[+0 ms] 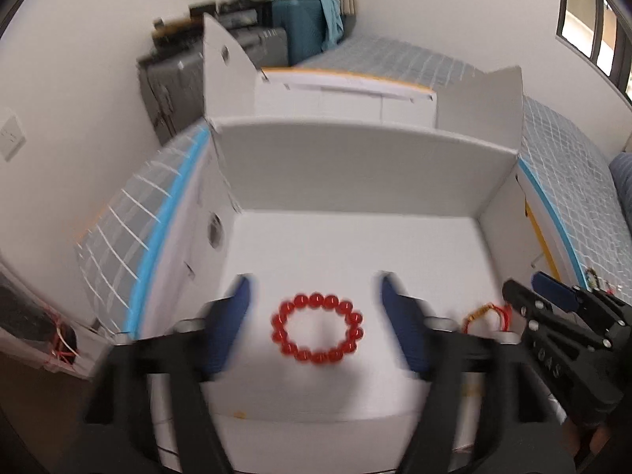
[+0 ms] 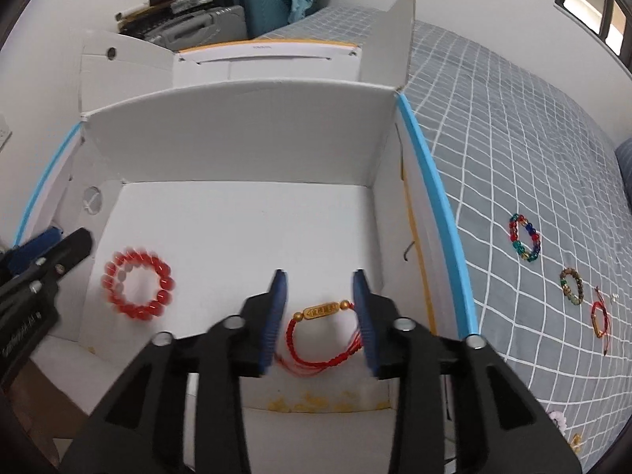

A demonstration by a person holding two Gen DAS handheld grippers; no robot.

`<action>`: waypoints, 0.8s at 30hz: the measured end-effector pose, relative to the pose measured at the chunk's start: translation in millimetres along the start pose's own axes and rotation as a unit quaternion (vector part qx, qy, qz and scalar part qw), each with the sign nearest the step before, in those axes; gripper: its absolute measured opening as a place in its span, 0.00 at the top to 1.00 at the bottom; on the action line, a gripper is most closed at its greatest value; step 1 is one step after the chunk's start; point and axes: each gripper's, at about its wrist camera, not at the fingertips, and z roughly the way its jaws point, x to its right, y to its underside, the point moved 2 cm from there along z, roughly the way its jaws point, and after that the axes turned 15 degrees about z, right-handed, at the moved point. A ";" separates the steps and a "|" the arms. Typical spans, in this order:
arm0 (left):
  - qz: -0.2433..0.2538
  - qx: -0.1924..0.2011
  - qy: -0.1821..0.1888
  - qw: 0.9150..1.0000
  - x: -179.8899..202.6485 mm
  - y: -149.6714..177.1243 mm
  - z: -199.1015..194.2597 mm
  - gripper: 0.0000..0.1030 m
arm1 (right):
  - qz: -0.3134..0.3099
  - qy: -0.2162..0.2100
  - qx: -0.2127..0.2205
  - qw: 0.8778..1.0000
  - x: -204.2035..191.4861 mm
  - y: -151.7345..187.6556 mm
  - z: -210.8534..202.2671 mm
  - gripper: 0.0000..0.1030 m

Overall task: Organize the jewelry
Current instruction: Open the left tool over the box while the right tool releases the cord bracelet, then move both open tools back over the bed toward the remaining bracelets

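A red bead bracelet point(image 1: 316, 328) lies on the floor of an open white box point(image 1: 355, 166). My left gripper point(image 1: 316, 304) is open above it, a finger on each side, apart from it. A red cord bracelet with a gold charm point(image 2: 320, 310) lies in the same box point(image 2: 245, 134) at the right. My right gripper point(image 2: 320, 288) is open over it, not holding it. The red bead bracelet also shows in the right wrist view point(image 2: 138, 284), blurred. The cord bracelet shows in the left wrist view point(image 1: 486, 316) beside my right gripper point(image 1: 541, 296).
On the grey checked bedspread point(image 2: 513, 138) right of the box lie a multicoloured bead bracelet point(image 2: 524, 237), a green-brown bead bracelet point(image 2: 572, 285) and a second red cord bracelet point(image 2: 600, 318). Suitcases point(image 2: 260, 0) stand against the far wall.
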 end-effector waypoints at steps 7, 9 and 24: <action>-0.011 0.008 -0.001 1.000 -8.8 0.1 -7.9 0.30 | -0.008 0.002 0.043 0.999 -5.8 -0.8 -24.5 0.23; -0.016 0.012 0.000 1.000 -10.3 -0.3 -9.5 0.27 | -0.005 0.003 0.052 0.999 -4.8 -1.8 -29.5 0.18; -0.008 0.059 0.018 0.998 18.0 -16.1 -30.9 0.05 | 0.042 0.043 0.090 0.994 42.7 -8.7 -57.4 0.07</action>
